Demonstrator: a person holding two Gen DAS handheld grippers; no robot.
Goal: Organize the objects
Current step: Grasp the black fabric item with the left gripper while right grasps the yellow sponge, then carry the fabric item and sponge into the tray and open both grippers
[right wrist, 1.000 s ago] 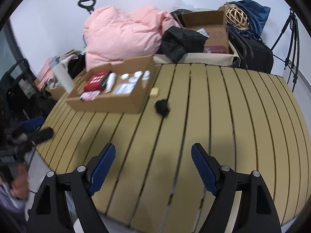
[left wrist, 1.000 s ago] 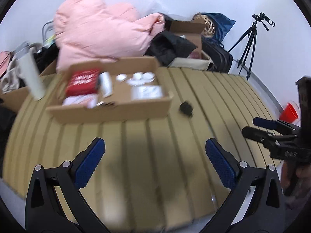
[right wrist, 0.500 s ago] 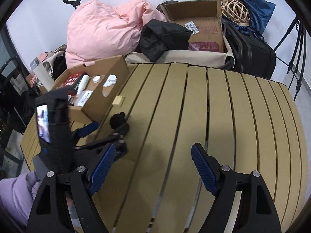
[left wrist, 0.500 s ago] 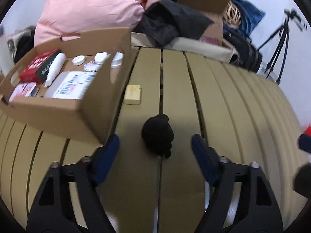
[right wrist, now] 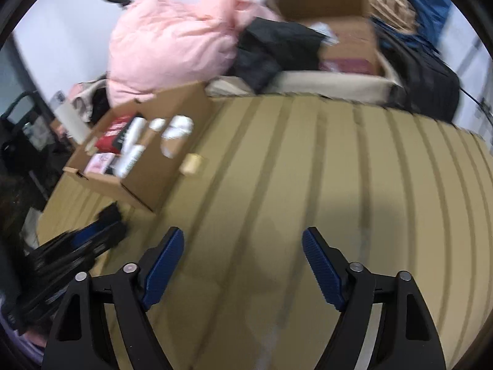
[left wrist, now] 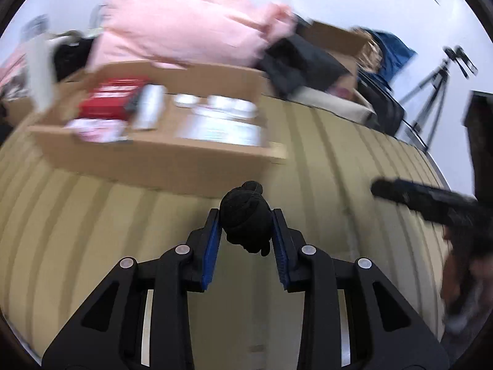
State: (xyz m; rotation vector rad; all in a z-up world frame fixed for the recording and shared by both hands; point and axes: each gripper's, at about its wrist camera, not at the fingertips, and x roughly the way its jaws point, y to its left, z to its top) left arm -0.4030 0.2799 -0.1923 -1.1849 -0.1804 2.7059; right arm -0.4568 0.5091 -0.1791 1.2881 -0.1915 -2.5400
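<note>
The left gripper (left wrist: 245, 226) pinched the black lump (left wrist: 245, 220); the cardboard box (left wrist: 160, 157) lay just beyond, far-left; the right gripper (right wrist: 243, 260) gaped, holding nothing.

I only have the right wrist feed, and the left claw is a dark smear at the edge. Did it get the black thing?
Observer: Yes. The left claw is shut on the black object, blue pads pressed to both its sides.
Operator: Is it over the box yet?
Observer: No. It sits short of the box, whose near wall lies beyond the claw tips.
Operator: What is my right claw showing from that side?
Observer: The right claw shows as a blurred dark bar at the frame's right, over the slats; in its own feed it is open and empty.
</note>
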